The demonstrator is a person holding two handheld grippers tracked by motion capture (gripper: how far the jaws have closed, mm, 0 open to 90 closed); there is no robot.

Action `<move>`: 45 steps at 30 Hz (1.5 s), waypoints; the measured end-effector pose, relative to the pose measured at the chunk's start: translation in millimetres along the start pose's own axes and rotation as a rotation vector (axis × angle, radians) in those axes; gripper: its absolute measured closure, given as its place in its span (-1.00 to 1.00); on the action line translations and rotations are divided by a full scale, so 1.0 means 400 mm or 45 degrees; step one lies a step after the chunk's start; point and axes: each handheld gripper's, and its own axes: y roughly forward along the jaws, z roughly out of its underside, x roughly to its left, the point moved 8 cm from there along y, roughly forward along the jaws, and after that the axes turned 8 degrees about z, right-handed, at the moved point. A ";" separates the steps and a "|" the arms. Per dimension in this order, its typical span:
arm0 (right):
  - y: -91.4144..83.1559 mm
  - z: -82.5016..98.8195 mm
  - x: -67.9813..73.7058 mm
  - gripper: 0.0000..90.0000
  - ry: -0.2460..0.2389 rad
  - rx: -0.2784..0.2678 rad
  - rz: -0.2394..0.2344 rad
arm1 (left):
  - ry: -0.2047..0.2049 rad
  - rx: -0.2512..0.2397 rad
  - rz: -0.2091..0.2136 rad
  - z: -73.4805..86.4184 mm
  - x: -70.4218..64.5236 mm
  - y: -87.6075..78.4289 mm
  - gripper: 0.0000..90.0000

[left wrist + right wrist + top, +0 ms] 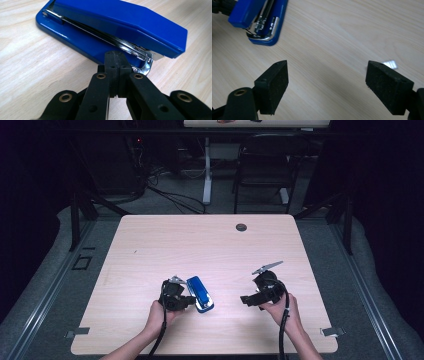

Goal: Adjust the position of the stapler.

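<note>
A blue stapler (200,293) lies on the light wood table (210,245), with its chrome front end toward the near edge. My left gripper (189,301) sits just left of it. In the left gripper view its jaws are shut together with nothing between them, and the left gripper (117,58) has its tips right at the chrome front of the stapler (120,22). My right gripper (245,300) is off to the right, apart from the stapler. In the right gripper view the right gripper (327,82) stands wide open over bare wood, and the stapler (259,20) is at the upper left.
A small silvery strip (390,64), perhaps staples, lies on the wood beside my right gripper's far jaw. A black round grommet (241,227) sits near the table's far edge. A dark chair (262,165) and cables stand beyond the table.
</note>
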 end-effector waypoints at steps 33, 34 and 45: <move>0.104 -0.126 0.275 0.04 -0.258 -0.047 -0.112 | 0.004 0.034 -0.329 -0.026 0.144 -0.135 -0.52; 0.117 -0.125 0.284 0.10 -0.261 -0.045 -0.095 | 0.003 0.052 -0.328 -0.022 0.149 -0.131 -0.52; 0.154 -0.110 0.292 0.28 -0.292 -0.069 0.029 | 0.011 0.099 -0.321 -0.014 0.157 -0.116 -0.47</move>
